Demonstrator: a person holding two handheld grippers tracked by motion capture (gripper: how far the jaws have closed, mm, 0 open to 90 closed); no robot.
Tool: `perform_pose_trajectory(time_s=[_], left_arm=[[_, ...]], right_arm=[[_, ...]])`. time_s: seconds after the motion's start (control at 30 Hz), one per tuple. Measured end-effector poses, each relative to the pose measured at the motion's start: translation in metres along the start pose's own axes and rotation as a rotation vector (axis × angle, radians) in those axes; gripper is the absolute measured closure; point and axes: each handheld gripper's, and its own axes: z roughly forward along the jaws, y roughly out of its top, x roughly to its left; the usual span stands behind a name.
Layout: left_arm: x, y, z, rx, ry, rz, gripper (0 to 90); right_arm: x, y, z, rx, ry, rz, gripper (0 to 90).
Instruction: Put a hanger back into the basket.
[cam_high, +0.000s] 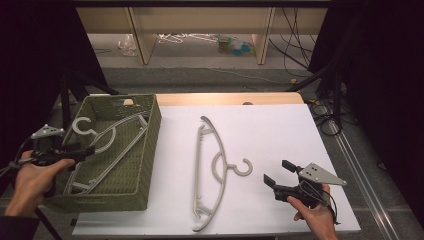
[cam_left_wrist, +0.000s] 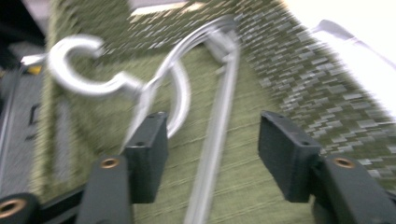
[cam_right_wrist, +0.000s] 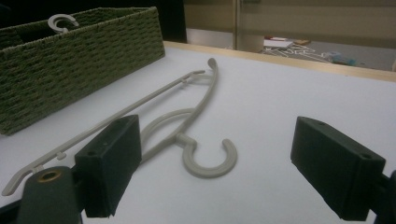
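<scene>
Left tool (cam_high: 85, 150) gapes empty above the grey plastic hanger (cam_high: 107, 145) in the green woven basket (cam_high: 150, 145); right tool (cam_high: 278, 172) stands wide.

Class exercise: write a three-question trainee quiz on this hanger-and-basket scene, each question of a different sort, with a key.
1. True or false: a hanger lies inside the green woven basket.
2. Which way does the hook of the hanger on the white table point in the high view? A) left B) right
3. Fill in: the jaws of the right hand-held gripper stand ____.

Key: 1 true; 2 B; 3 open, with nothing between them.
</scene>
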Motion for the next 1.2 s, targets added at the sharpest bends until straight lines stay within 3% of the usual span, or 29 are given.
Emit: perform_pose_trajectory(time_s=[0.03,0.07,0.13,0.27,0.43,0.6,0.67,0.77,0.9,1.0,1.1,1.2], left_arm=[[-0.011,0.001,-0.001,-0.042,-0.001,-0.035,39.4],[-0.019,0.002,-0.003,-0.047,-0.012,-0.013,37.5],[-0.037,0.004,-0.005,-0.078,-0.057,-0.011,36.1],[-0.068,0.006,-0.001,-0.136,-0.181,-0.041,33.6],[-0.097,0.011,0.004,-0.188,-0.284,-0.040,32.2],[-0.122,0.013,0.007,-0.226,-0.332,-0.008,30.9],[-0.132,0.012,0.009,-0.236,-0.357,-0.014,30.7],[-0.143,0.012,0.013,-0.220,-0.356,0.015,29.6],[-0.160,0.012,0.019,-0.209,-0.389,0.028,27.0],[-0.175,0.011,0.025,-0.193,-0.405,0.085,21.8],[-0.189,0.009,0.029,-0.181,-0.417,0.106,17.6],[-0.201,0.005,0.036,-0.204,-0.429,0.155,16.5]], right_arm=[[0.000,0.000,0.000,0.000,0.000,0.000,17.1],[0.000,0.000,0.000,-0.006,0.000,-0.006,17.1],[0.000,0.000,0.000,-0.006,0.001,-0.011,17.1],[0.000,0.001,-0.001,-0.004,-0.007,-0.013,17.1],[0.000,0.001,-0.001,0.003,-0.004,-0.014,17.0],[-0.001,0.001,-0.001,0.002,-0.005,-0.015,17.1],[-0.001,0.001,-0.001,0.003,-0.007,-0.014,17.1],[-0.001,0.001,-0.002,0.006,-0.009,-0.016,17.1],[-0.001,0.001,-0.002,0.002,-0.013,-0.016,17.1],[-0.001,0.000,-0.001,-0.004,-0.007,-0.011,17.0],[-0.001,0.001,-0.001,-0.003,-0.014,-0.013,16.8],[-0.001,0.000,-0.001,-0.007,-0.007,-0.010,16.6]])
